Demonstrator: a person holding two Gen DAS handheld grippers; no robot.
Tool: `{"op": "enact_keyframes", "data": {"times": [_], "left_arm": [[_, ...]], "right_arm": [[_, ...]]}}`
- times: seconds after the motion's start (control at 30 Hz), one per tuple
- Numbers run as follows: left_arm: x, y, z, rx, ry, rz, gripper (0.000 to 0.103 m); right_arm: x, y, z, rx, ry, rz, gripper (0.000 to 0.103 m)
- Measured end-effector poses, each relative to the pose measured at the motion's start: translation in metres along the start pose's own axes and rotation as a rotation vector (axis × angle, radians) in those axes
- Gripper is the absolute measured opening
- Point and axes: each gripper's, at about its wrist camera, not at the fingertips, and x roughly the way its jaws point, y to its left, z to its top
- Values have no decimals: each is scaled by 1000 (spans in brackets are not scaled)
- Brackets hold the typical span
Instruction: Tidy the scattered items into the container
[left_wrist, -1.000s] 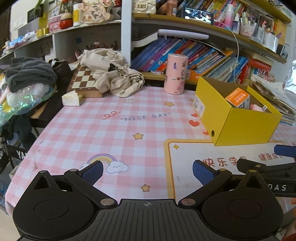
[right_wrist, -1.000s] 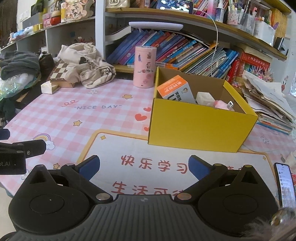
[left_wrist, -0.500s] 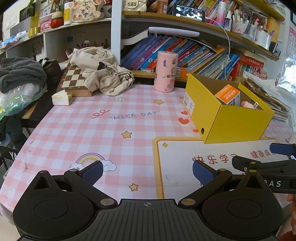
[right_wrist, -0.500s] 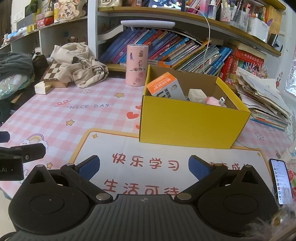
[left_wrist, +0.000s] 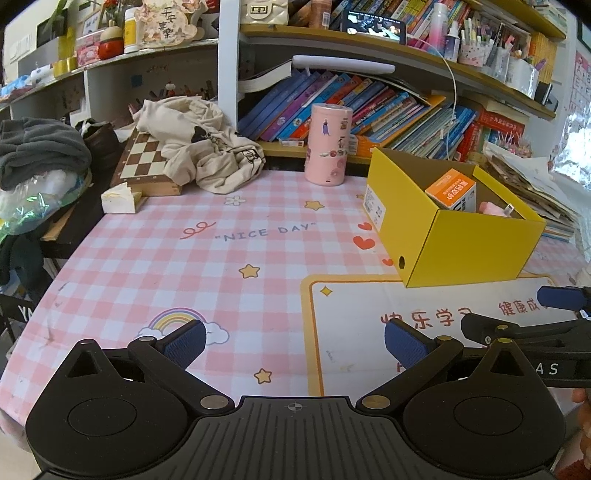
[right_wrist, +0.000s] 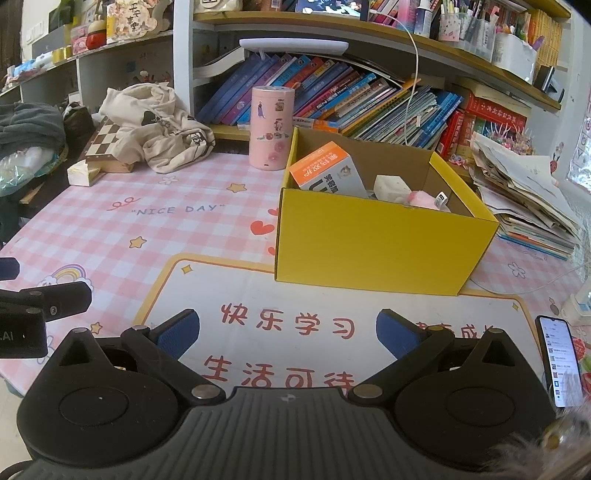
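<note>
A yellow cardboard box (right_wrist: 380, 251) stands on the pink checked tablecloth; it also shows in the left wrist view (left_wrist: 469, 251). Inside lie an orange and white carton (right_wrist: 327, 171), a white block (right_wrist: 391, 186) and a pink item (right_wrist: 421, 199). My right gripper (right_wrist: 288, 332) is open and empty, low over the white mat (right_wrist: 258, 295) in front of the box. My left gripper (left_wrist: 293, 338) is open and empty, to the left of the box. Each gripper shows at the edge of the other's view.
A pink cylinder (left_wrist: 328, 142) stands behind the box. A chessboard (left_wrist: 147, 162), beige cloth (left_wrist: 199, 147) and a small white box (left_wrist: 118, 194) lie at the back left. A phone (right_wrist: 559, 358) lies at the right. Book stacks line the back and right.
Both grippers have drawn back from the box and risen slightly; the box looks smaller and farther off. Both stay open and empty.
</note>
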Motion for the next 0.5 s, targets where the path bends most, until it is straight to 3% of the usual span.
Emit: {"op": "enact_keyframes", "data": {"times": [0.5], "left_arm": [[4, -4, 2, -46, 6, -39, 103]], "right_arm": [[7, -4, 0, -29, 31, 15, 103]]}}
